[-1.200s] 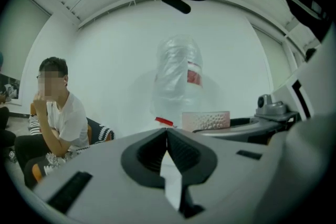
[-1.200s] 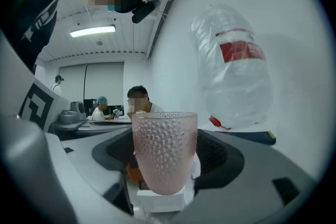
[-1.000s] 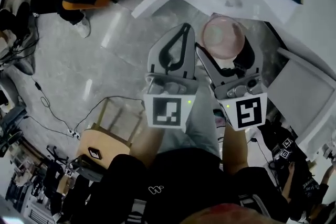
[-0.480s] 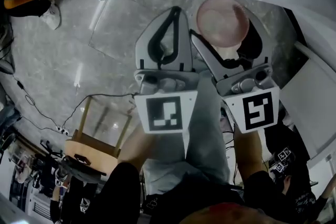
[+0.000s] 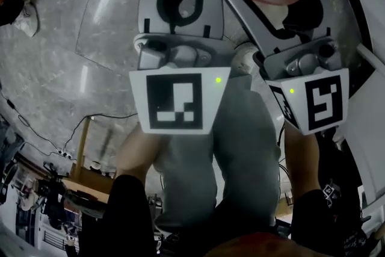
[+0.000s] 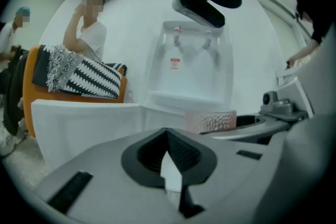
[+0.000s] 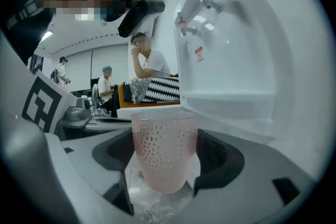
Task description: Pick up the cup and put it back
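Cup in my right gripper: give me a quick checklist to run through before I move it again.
1. Grip: the cup sits between the right gripper's jaws, one on each side. Ok.
2. Tilt: the cup stands upright in the right gripper view. Ok.
3. Contents: the dimpled wall hides whether anything is inside. Cannot tell.
4. Left gripper: jaws together with nothing between them, beside the cup rather than on it. Ok.
5. Clearance: the water dispenser fills the view right behind the cup, and the gap to its ledge is unclear. Cannot tell.
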